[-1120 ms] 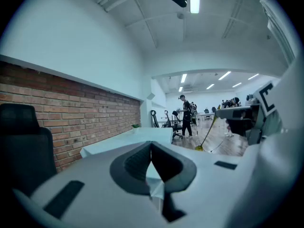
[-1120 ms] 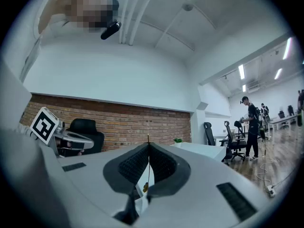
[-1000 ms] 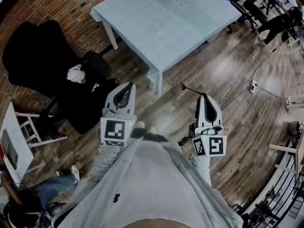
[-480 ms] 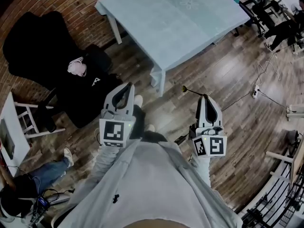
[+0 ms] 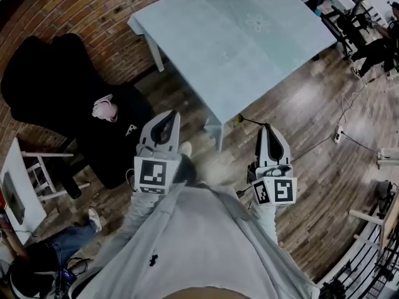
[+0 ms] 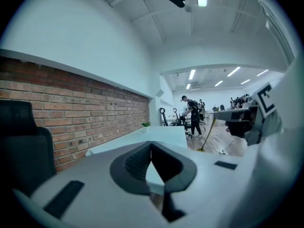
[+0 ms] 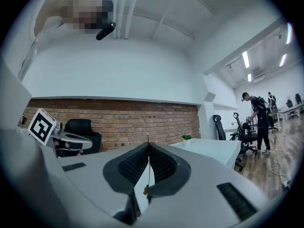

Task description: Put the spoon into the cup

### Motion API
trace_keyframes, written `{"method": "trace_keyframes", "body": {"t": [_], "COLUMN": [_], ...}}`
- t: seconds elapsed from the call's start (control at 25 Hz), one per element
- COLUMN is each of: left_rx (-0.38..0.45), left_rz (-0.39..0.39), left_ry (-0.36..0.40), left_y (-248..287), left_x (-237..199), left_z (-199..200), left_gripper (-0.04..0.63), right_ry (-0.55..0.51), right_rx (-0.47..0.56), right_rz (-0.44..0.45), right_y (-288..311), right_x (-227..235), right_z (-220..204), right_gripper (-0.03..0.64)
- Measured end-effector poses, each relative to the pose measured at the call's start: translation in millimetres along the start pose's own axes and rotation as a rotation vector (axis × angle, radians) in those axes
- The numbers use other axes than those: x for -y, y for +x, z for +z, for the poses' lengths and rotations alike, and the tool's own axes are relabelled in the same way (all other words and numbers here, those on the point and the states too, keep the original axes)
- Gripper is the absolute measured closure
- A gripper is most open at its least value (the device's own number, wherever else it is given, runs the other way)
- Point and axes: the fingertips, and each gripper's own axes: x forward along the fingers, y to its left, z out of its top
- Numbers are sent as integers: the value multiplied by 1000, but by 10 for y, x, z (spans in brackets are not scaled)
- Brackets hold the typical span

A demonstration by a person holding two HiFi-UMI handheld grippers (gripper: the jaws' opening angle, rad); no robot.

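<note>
Spoon [image 5: 250, 121] is pinched between the closed jaws of the right hand-held gripper [image 5: 267, 128], centre frame; the left hand-held gripper [image 5: 172, 113] is closed, empty.

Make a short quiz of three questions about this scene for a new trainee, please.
1. True or false: the right gripper is shut on the spoon.
2. Which thing shows on the table? A) a plate B) a plant C) a bottle
3. Fill in: the wall beside the table is made of ____.

Key: 1 true; 2 B; 3 brick.
</note>
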Motion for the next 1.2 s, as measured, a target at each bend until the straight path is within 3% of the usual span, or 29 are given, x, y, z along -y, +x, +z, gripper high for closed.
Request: {"method": "trace_keyframes", "body": {"t": [0.32, 0.6, 1.2], "left_rx": [11, -14, -58], "left_rz": [-74, -143, -139], "left_ry": [17, 11, -32], "left_y": [759, 1147, 1899], "left_x": [-577, -778, -892], "left_z": [129, 61, 23], "left_gripper": [576, 576, 576], "right_ry": [-3, 13, 37], "right_rx": [9, -24, -57], "right_rz": [-75, -133, -107], "right_y": [871, 1218, 1913], "right_x": [88, 146, 536], "right_z": [77, 11, -85], "right_gripper": [597, 597, 597]}}
